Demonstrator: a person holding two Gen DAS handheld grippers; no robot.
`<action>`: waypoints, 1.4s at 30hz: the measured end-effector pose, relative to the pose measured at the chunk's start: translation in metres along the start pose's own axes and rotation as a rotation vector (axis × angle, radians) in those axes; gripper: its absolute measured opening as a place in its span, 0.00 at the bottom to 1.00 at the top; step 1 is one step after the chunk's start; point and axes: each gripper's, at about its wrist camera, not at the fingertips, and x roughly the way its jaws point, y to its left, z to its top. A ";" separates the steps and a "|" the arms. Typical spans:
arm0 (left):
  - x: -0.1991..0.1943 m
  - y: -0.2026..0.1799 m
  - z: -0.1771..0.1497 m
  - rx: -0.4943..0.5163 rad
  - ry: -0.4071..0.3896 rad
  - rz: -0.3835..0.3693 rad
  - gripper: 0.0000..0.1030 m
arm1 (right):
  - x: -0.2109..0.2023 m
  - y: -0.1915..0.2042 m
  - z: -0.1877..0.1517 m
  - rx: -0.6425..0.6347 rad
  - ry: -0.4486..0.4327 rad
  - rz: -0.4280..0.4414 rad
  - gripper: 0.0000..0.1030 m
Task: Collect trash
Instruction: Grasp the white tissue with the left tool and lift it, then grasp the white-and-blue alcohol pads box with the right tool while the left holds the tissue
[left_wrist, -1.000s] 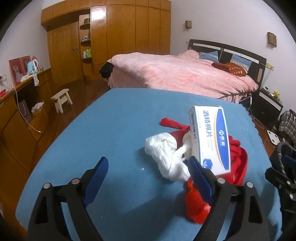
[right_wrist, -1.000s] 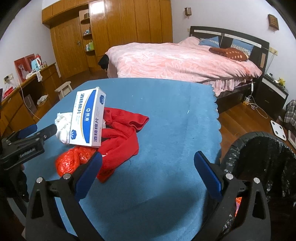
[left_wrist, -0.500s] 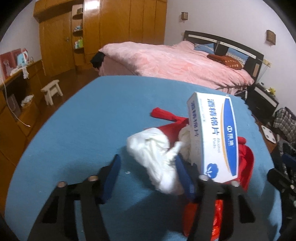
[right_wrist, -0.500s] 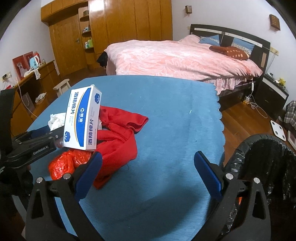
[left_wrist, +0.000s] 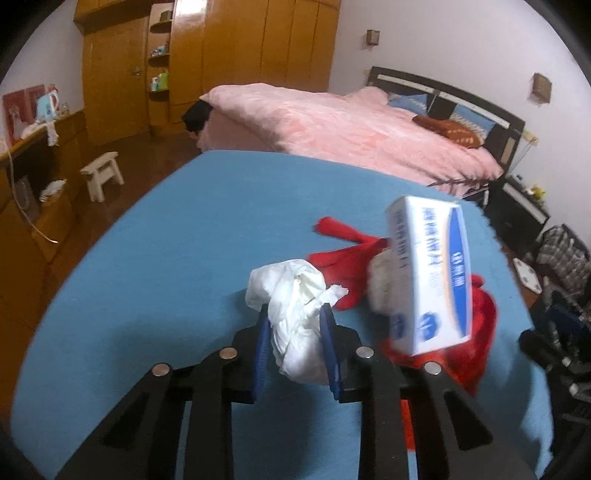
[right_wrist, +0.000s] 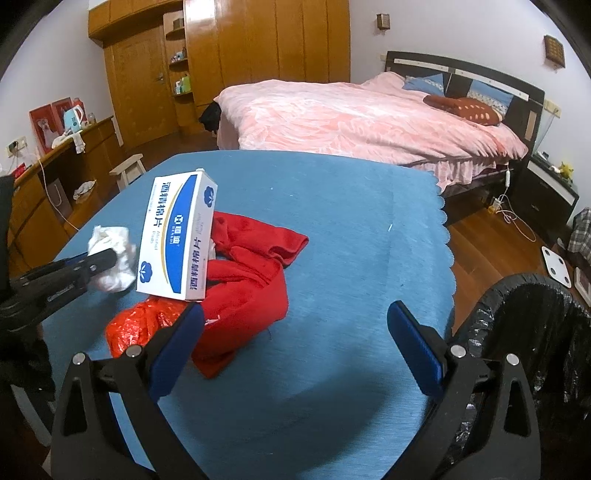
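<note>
The crumpled white tissue wad (left_wrist: 295, 314) sits pinched between the 2 blue pads of my left gripper (left_wrist: 295, 345), which press into it from both sides on the blue tablecloth (left_wrist: 177, 266). Taking the blue-and-white alcohol pad box (left_wrist: 430, 273) as my landmark: the wad lies just to its left in my left wrist view, close by it, and whether the 2 touch I cannot tell. The box stands tilted on a red cloth (left_wrist: 343, 258) that spreads under and behind it. In my right wrist view a crinkled red plastic bag (right_wrist: 144, 325) lies just in front of the box (right_wrist: 177, 236), against the cloth (right_wrist: 251, 288). My right gripper (right_wrist: 295, 343) hovers over the tablecloth to the right of the box, its 2 pads spread wide with nothing between them. Further right of the box, past the table's scalloped edge, stands a bin with a black liner (right_wrist: 532, 332).
</note>
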 end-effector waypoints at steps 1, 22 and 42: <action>0.000 0.003 0.000 0.002 0.002 0.010 0.26 | 0.000 0.001 0.000 -0.001 0.000 0.001 0.94; 0.029 0.018 0.004 -0.044 0.066 0.040 0.59 | 0.004 0.009 0.004 -0.025 0.006 0.005 0.94; 0.023 0.030 0.010 -0.043 0.041 0.028 0.33 | 0.018 0.042 0.032 -0.040 -0.026 0.055 0.94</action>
